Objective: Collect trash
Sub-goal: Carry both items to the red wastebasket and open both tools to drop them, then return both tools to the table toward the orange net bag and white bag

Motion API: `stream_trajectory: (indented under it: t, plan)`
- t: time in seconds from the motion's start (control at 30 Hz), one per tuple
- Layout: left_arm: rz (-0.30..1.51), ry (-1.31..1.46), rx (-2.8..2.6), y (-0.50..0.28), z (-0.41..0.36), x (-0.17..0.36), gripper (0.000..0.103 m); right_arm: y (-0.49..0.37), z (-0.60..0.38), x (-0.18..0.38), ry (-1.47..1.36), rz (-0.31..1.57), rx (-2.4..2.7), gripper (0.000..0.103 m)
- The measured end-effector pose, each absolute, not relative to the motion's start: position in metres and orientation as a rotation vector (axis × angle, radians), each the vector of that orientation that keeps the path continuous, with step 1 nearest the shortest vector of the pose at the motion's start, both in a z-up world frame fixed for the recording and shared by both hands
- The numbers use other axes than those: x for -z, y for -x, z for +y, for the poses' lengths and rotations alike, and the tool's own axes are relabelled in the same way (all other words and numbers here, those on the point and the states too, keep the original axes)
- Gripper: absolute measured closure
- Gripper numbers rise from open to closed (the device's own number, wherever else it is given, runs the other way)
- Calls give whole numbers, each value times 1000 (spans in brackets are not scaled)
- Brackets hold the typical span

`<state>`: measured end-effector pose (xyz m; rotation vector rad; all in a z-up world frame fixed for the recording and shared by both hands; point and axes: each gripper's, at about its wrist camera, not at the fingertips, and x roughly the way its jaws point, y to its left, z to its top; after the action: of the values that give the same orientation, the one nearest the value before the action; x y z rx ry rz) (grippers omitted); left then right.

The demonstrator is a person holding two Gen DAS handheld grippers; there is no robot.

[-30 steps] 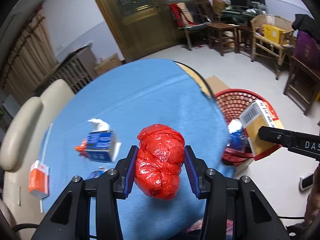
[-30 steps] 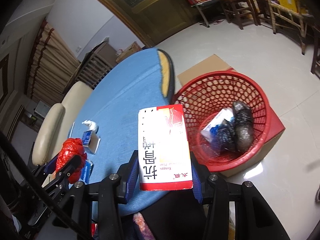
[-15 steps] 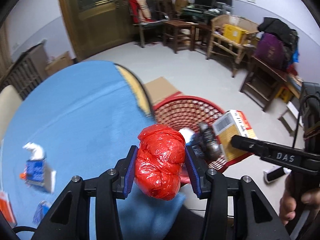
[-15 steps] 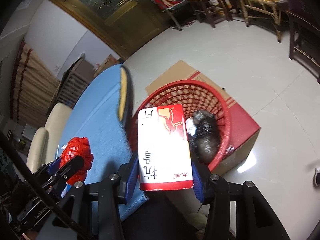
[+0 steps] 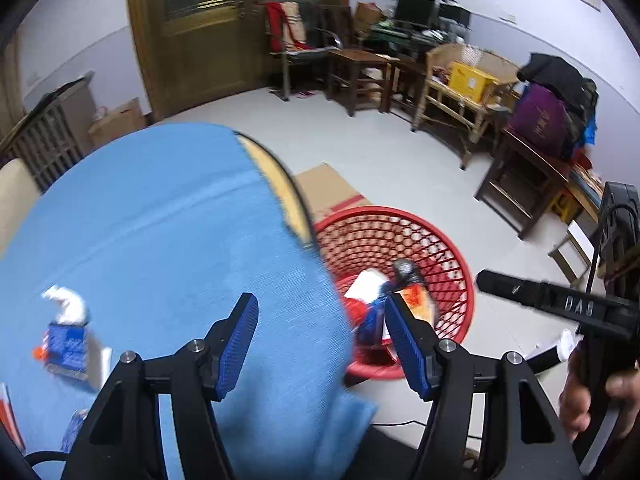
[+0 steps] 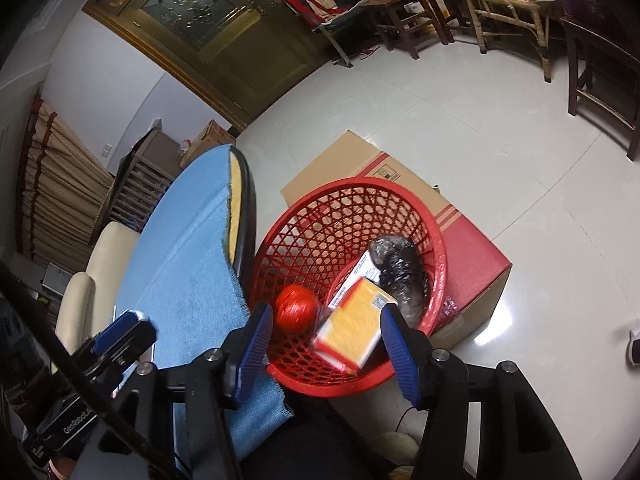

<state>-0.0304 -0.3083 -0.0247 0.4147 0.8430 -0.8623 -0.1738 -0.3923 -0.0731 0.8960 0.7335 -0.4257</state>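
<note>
A: Both claws are hanging spread over the bench edge. The left claw [image 5: 322, 332] has just been opening, and nothing is sitting between its blue pads now.

B: Same on the right claw [image 6: 326, 344]. Its jaws have just been widening too, and the yellow box [image 6: 352, 334] is lying below and beyond the pads, tilted and blurred, not pinched.

A: So where is the trash ending up?

B: Inside the red basket [image 6: 320, 224]. The red bag ball [image 6: 296, 308] is resting on the near left of the basket floor. The yellow box is lying beside it to the right, and a dark crumpled bag [image 6: 396, 270] is sitting at the far right wall. A white carton is wedged between box and bag.

A: The basket is standing on a cardboard box [image 6: 472, 264] just off the right edge of the bench [image 5: 160, 220]. I am judging that height is letting things be dropped in from bench level.

B: Agreed. Both claws are pointing steeply down at it, which suits a drop.

A: What is remaining?

B: On the blue cloth at the near left, a blue and white carton [image 5: 70, 340] with a crumpled white tissue [image 5: 66, 300] beside it, both smeared. More scraps are showing at the left frame edge, too blurred to name.

A: So I am reading the job as partly done.
</note>
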Motion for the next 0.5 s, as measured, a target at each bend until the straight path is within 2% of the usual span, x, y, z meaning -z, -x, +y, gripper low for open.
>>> stream_trajectory:
  t: [0.27,0.5]
  plan:
    - [777,-333,624,27,-180,17,36,143,-353,64,-798,783,341,43]
    - [797,-158,373,13,-53,23,35,92,-291,44,-655,837,192,43]
